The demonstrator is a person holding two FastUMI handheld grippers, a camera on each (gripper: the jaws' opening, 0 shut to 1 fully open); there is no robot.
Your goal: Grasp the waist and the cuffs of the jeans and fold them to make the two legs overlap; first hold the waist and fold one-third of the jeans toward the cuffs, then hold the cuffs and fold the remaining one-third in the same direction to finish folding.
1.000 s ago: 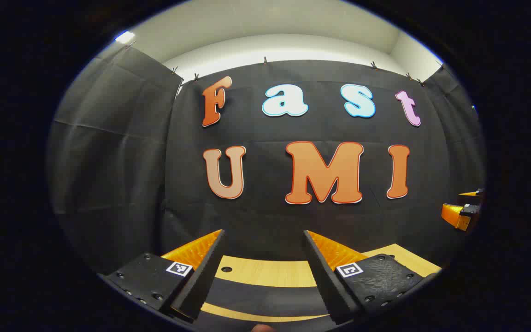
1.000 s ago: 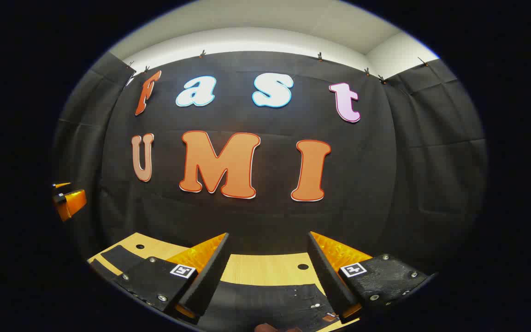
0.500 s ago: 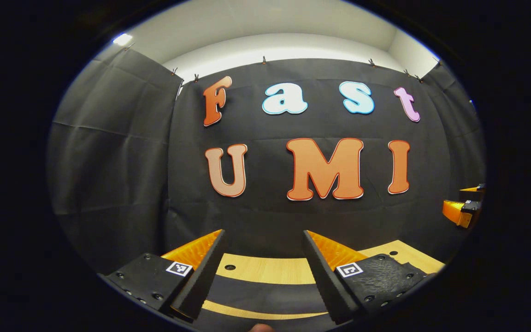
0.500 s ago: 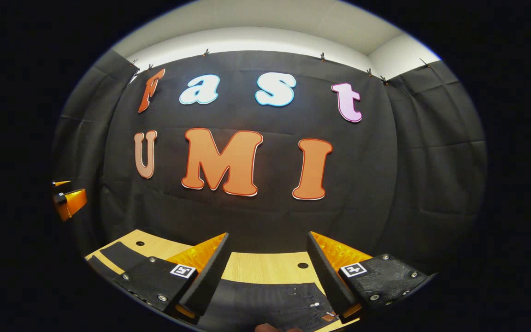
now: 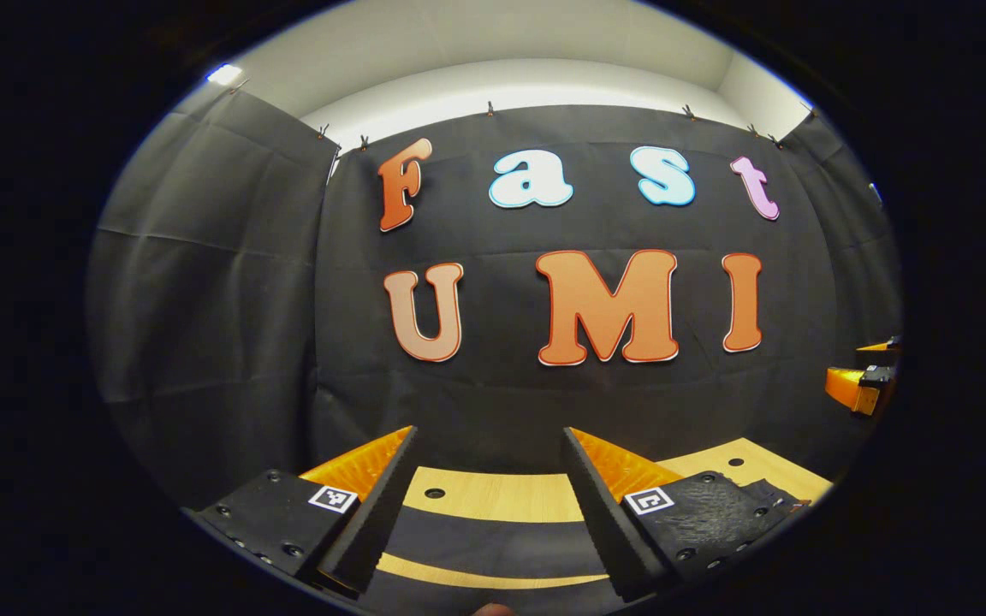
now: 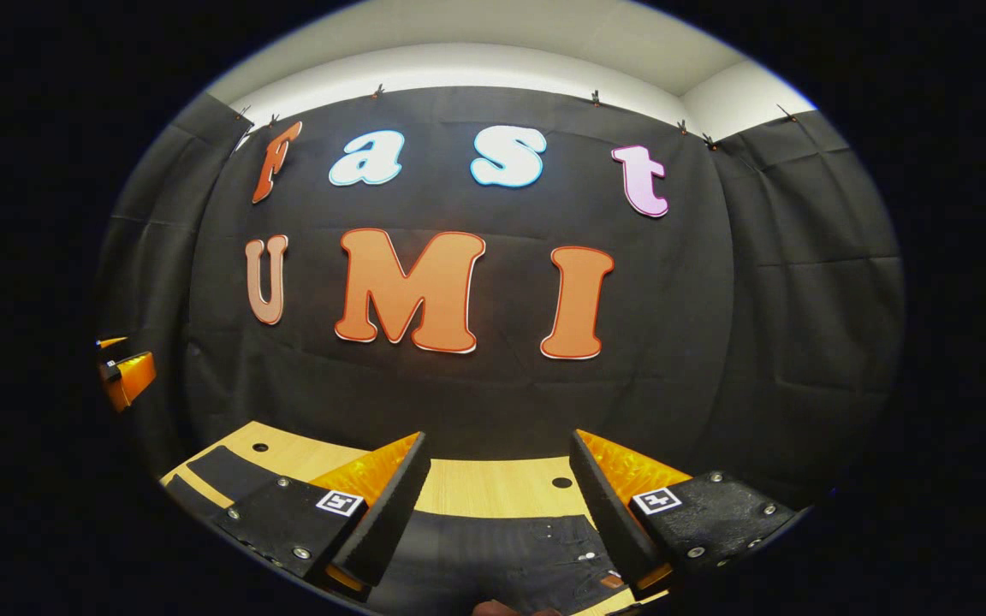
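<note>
Black jeans lie flat on a light wooden table (image 5: 493, 496). In the left gripper view the two legs (image 5: 484, 541) run below my left gripper (image 5: 490, 436), with a thin strip of table between them. That gripper hovers above the legs, open, with nothing between its fingers. The right gripper view has the waist end (image 6: 501, 556), with rivets and a pocket, under my right gripper (image 6: 498, 438), which is also open and above the cloth. A leg (image 6: 221, 469) stretches off to the left. Each view catches the other gripper (image 5: 857, 387) (image 6: 127, 376) at its side edge.
The black cloth wall (image 5: 501, 402) stands close behind the far edge of the table (image 6: 493, 481). Small round holes (image 6: 561, 482) dot the tabletop near that edge. A fingertip (image 5: 490, 609) peeks in at the bottom of the left gripper view.
Both views have tipped slightly downward: the wall has slid up and a little more table and jeans shows. Both grippers remain open, holding nothing.
</note>
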